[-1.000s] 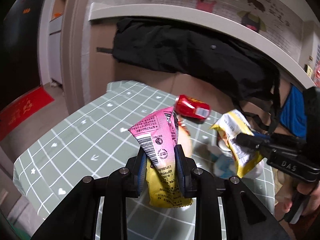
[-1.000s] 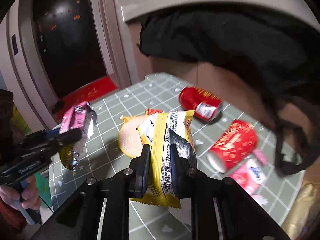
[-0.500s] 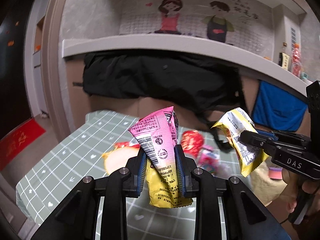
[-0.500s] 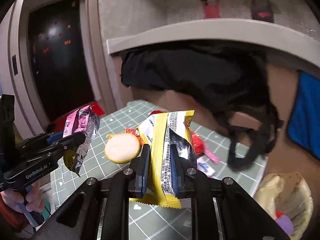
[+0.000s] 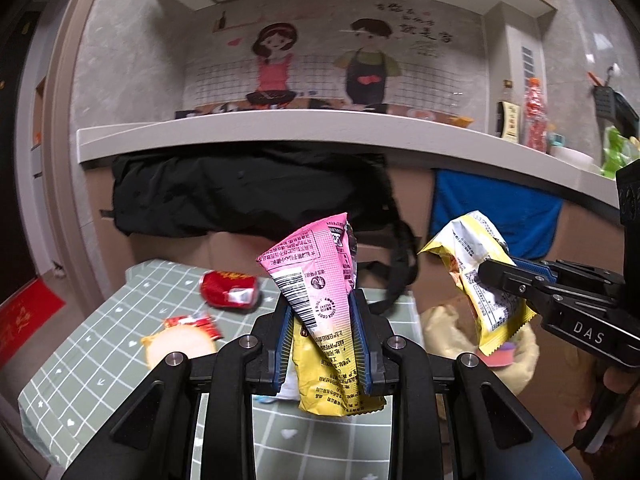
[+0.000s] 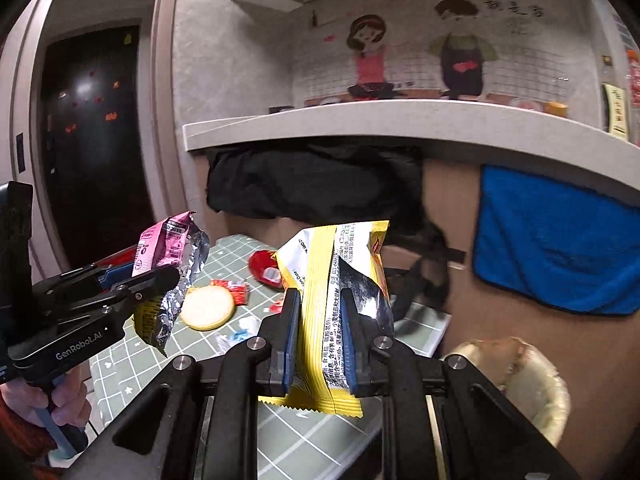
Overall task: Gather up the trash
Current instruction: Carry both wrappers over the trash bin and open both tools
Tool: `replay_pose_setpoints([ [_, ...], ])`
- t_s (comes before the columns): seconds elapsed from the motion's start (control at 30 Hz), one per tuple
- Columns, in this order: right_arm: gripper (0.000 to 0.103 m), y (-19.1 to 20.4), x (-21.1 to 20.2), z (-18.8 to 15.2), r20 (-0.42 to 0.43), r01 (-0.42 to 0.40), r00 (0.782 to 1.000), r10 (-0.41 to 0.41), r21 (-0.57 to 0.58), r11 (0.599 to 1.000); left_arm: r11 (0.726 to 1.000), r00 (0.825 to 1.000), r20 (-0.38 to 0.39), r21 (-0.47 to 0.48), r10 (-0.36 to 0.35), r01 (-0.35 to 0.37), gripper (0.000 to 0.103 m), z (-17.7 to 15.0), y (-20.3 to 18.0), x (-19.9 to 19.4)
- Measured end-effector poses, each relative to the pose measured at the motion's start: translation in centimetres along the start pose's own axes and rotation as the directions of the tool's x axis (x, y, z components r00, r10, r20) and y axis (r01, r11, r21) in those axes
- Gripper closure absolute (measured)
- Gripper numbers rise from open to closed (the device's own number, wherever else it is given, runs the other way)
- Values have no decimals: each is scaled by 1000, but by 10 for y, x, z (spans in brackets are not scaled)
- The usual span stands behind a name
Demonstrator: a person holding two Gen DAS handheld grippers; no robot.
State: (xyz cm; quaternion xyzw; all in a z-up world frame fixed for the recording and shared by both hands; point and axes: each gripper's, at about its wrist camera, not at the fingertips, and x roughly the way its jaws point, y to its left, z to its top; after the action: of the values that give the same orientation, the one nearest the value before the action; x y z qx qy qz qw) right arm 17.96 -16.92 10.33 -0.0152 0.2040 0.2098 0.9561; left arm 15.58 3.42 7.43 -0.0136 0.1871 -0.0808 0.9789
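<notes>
While both wrappers hang in the air above the counter (image 5: 92, 344), each gripper has its fingers pinching one. The left gripper (image 5: 323, 340) clamps a pink-and-yellow snack wrapper (image 5: 316, 292) at its middle, the pink end sticking up and the yellow end drooping below the fingers (image 5: 282, 340). In the right wrist view the same wrapper shows at 9 o'clock, its crinkled foil inside turned to the camera. The right gripper (image 6: 318, 344) pinches a yellow-and-white wrapper (image 6: 332, 280) upright, the serrated lower edge hanging under the fingers (image 6: 290, 340); in the left wrist view that wrapper sits at 3 o'clock.

On the green checked counter lie a red can (image 5: 229, 289) on its side at about 10 o'clock, and nearer, a round pale cracker (image 5: 180, 346) on a red-and-yellow packet. Small scraps lie near it in the right wrist view. A bin lined with a pale bag (image 6: 516, 376) stands off the counter's edge at 4 o'clock of the right wrist view, below and beside the yellow-and-white wrapper. A black bag (image 5: 240, 196) and a blue cloth (image 5: 496, 212) hang under the shelf (image 5: 280, 130) behind.
</notes>
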Motion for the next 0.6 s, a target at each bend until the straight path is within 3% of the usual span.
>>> replay_pose_setpoints([
  [0.37, 85, -58, -56, -16, 48, 122, 991, -125, 69, 990, 987, 987, -22, 4, -161, 161, 75, 0, -70, 18],
  [0.6, 85, -100, -82, -29, 70, 235, 967, -244, 117, 965, 961, 959, -73, 16, -276, 277, 75, -10, -123, 57],
])
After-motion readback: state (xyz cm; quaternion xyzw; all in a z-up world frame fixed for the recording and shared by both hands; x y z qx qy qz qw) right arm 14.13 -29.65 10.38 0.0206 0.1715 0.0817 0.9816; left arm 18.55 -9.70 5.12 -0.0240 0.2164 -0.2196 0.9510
